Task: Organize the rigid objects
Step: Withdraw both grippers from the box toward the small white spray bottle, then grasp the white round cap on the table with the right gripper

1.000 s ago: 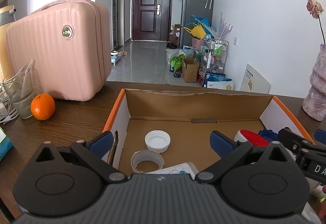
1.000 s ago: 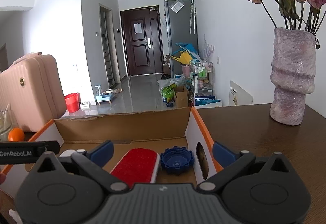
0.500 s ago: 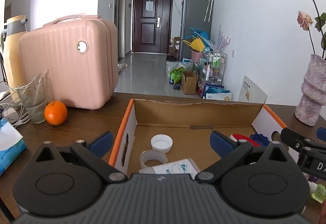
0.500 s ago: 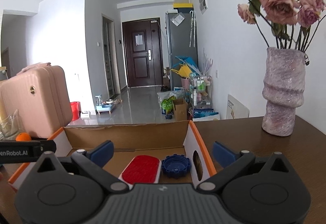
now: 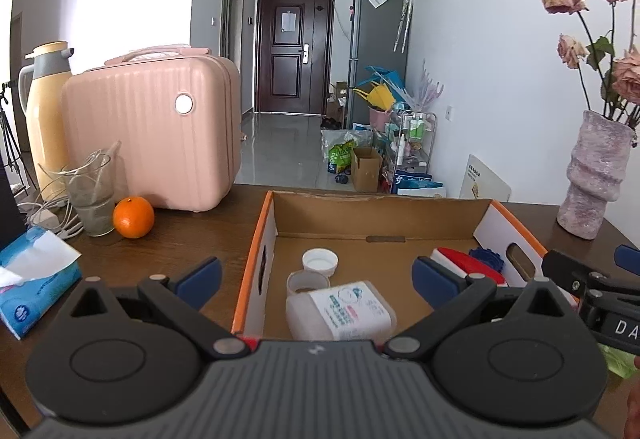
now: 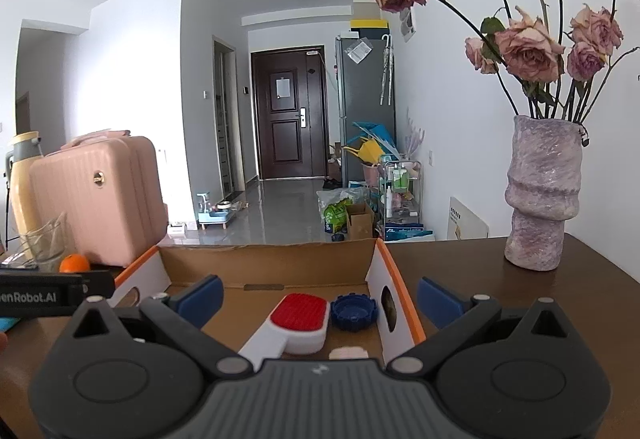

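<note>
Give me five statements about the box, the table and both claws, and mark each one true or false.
1. The red-and-white brush lies inside the cardboard box. True.
2. The orange sits inside the box. False: it rests on the table, beside the glass.
3. The left claw is open and holds nothing. True.
4. The blue cap lies left of the brush in the right wrist view. False: it lies to the brush's right.
5. The right claw is shut on the white jar. False: it is open and empty; the jar lies on its side in the box.
</note>
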`<state>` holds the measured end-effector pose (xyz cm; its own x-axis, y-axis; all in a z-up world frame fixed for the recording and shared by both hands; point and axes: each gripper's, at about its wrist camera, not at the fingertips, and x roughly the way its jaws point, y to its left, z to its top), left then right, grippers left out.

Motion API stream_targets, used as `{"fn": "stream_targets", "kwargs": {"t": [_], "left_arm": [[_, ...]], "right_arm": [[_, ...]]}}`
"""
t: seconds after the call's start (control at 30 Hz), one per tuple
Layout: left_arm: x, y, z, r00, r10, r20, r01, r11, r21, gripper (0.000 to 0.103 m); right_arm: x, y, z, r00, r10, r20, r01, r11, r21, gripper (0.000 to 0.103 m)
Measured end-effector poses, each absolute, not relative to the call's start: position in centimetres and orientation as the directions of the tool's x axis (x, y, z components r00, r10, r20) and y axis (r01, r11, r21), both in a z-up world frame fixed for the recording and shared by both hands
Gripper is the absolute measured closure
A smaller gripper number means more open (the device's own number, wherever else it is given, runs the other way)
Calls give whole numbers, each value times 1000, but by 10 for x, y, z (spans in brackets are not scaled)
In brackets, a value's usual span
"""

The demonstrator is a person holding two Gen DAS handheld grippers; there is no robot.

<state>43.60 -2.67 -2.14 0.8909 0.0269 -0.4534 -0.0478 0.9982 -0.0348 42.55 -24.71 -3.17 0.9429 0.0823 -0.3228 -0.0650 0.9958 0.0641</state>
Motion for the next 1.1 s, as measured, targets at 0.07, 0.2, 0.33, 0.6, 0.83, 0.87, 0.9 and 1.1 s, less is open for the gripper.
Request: {"fn": "stream_targets", "kwargs": {"t": [0.07,0.2,0.33,0.6,0.83,0.87,0.9,1.1], "left_arm": [[427,-26,-20,890,27,-455,-46,998,-30,0],[409,-21,-19,889,27,-456,-44,999,-26,0],[389,-17,-17,889,25,-457,-40,999,-22,0],[356,-9,-13,888,20,-460,-31,999,-18,0],[334,-1,-18,883,13,-470,-19,1000,-8,0],[332,1,-19,881,14,-473,-19,1000,-5,0],[330,2,-20,879,15,-477,-19,1000,-4,0],[320,12,-30,863,12,-505,-18,1000,-7,0]], "right_arm": [[417,-246,-31,943,84,-323,-67,996,62,0],[398,-245,-27,944,88,-317,-72,996,61,0],[379,-242,-25,944,91,-316,-78,995,54,0],[344,-233,-27,942,103,-321,-94,995,44,0],[321,-225,-32,936,113,-335,-106,994,37,0],[318,-224,-33,935,113,-337,-108,994,36,0],[315,-223,-35,933,114,-340,-109,993,35,0],[302,-217,-44,925,122,-360,-118,992,33,0]]}}
